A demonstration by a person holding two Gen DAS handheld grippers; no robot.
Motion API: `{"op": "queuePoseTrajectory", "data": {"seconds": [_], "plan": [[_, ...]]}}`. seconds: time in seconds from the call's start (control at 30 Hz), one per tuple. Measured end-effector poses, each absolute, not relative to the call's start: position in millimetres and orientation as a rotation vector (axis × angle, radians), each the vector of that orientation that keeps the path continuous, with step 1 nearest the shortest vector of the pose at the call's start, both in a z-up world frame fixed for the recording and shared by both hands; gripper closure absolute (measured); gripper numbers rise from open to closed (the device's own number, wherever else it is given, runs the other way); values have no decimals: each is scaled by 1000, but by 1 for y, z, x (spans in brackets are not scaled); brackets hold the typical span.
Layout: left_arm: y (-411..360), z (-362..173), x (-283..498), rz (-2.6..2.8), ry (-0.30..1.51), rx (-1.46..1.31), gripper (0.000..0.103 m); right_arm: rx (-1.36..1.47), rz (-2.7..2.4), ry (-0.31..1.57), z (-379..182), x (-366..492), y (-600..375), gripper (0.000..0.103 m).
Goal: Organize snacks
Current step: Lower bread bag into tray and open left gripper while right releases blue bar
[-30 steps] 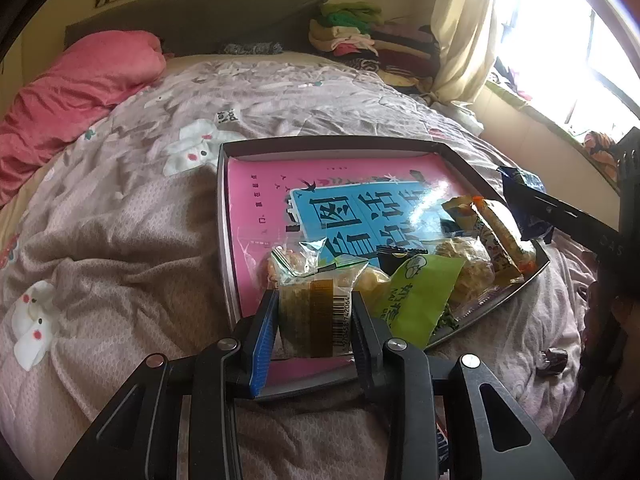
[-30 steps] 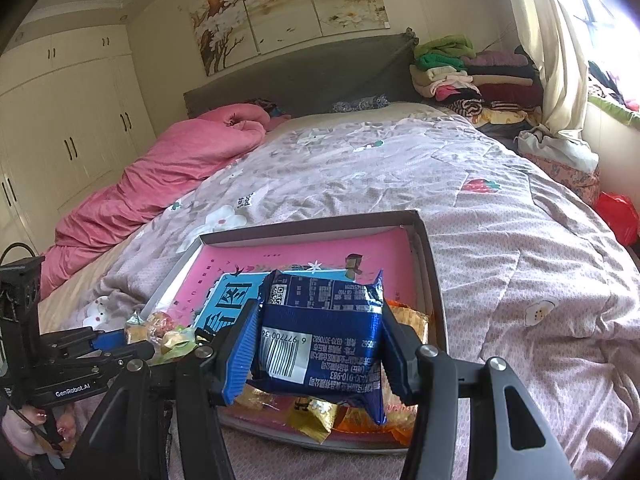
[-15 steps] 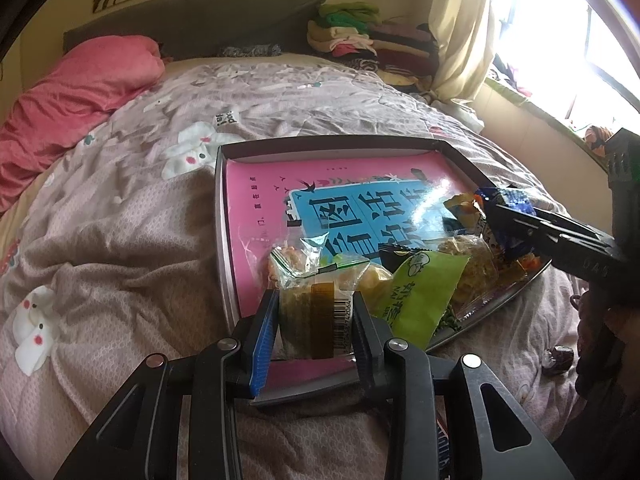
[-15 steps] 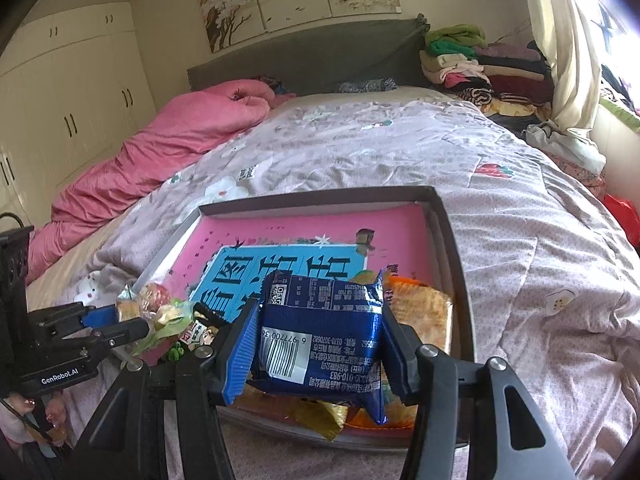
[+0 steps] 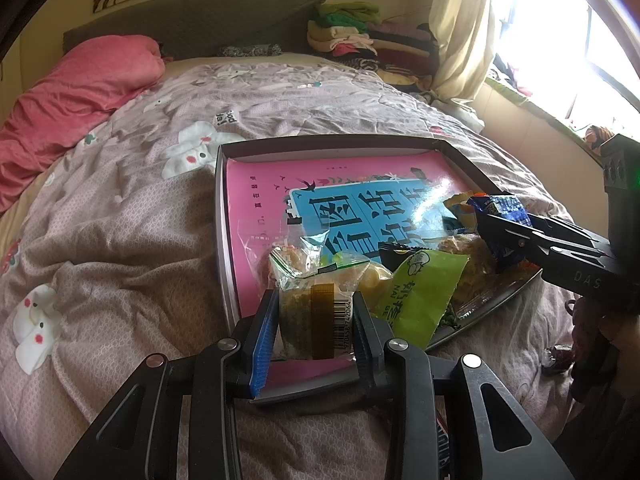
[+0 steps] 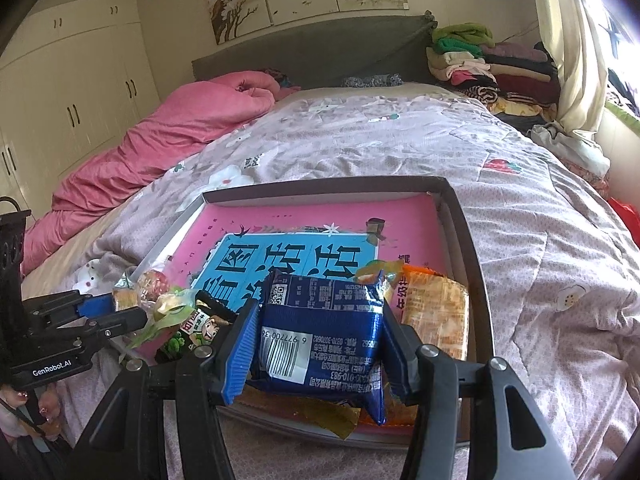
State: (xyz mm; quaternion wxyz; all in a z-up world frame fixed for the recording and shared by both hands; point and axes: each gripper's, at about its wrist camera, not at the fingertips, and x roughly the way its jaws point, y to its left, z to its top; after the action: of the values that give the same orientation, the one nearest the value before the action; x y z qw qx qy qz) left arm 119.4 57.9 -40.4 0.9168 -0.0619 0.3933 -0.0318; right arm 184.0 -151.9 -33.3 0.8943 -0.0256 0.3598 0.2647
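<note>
A shallow grey box [image 5: 340, 142] with a pink and blue printed bottom lies on the bed; it also shows in the right wrist view [image 6: 464, 224]. My left gripper [image 5: 314, 320] is shut on a clear-wrapped pastry snack [image 5: 316, 316] over the box's near edge. My right gripper [image 6: 320, 344] is shut on a dark blue snack packet [image 6: 320, 332] over the box's near right part; the packet shows from the left wrist too [image 5: 500, 220]. A green packet [image 5: 420, 292], an orange-wrapped cracker pack [image 6: 436, 316] and other snacks lie in the box.
The box sits on a mauve patterned quilt [image 5: 120, 240]. A pink duvet [image 6: 160, 140] lies at the left, folded clothes [image 6: 480, 64] at the headboard's right. A small dark wrapper [image 5: 556, 356] lies on the quilt right of the box.
My right gripper moved forward over the box with the blue packet. My left gripper stayed almost in place, still holding the pastry snack.
</note>
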Motion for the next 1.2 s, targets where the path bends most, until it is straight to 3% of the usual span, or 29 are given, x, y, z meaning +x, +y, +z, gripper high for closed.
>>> {"op": "queuePoseTrajectory", "data": {"seconds": [0.77, 1.13, 1.2], "plan": [[57, -41, 120, -67, 812, -127, 67, -59, 543, 768, -36, 181, -155, 42], [54, -42, 117, -75, 817, -127, 61, -34, 541, 746, -30, 174, -164, 35], [53, -41, 116, -79, 820, -128, 55, -31, 538, 746, -29, 173, -166, 34]]}}
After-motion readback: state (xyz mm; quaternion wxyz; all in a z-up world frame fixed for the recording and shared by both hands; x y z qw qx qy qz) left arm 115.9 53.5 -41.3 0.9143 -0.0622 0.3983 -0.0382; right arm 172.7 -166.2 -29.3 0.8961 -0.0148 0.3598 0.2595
